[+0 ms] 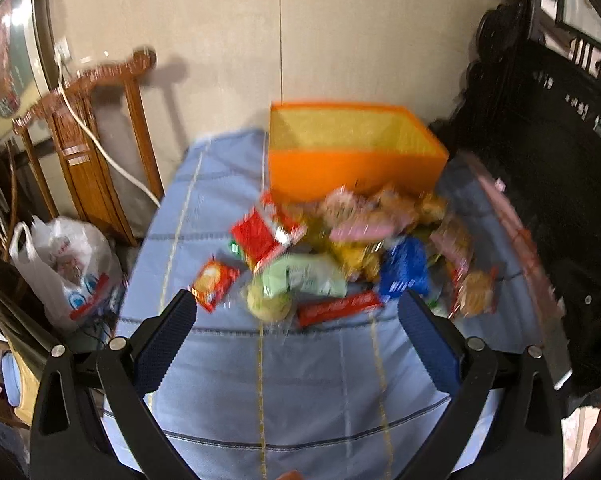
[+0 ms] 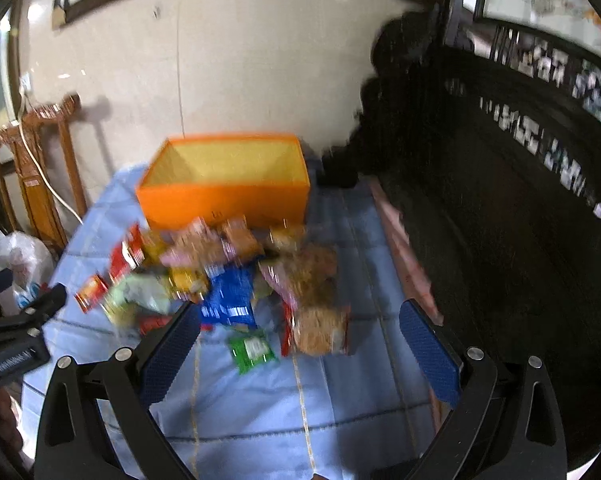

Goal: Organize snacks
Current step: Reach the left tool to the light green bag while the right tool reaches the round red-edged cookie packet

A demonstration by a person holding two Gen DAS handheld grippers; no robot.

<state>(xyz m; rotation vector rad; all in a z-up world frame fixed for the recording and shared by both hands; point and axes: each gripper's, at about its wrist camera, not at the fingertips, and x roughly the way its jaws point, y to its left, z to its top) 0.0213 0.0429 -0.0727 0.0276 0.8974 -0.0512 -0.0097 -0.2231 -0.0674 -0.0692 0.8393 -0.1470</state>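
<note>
While both views are motion-blurred, the left gripper (image 1: 296, 300) and right gripper (image 2: 300, 316) hang spread wide and empty above the snack pile (image 1: 340, 248), heaped on the blue cloth (image 1: 300, 380) just before the apparently empty orange box (image 1: 356, 168). Step: approach; next, close on one packet, perhaps the blue packet (image 2: 230, 300).

An orange box (image 1: 352, 172) with yellow lining, a blue packet (image 1: 404, 272), and a pale blue striped cloth (image 1: 300, 380).
</note>
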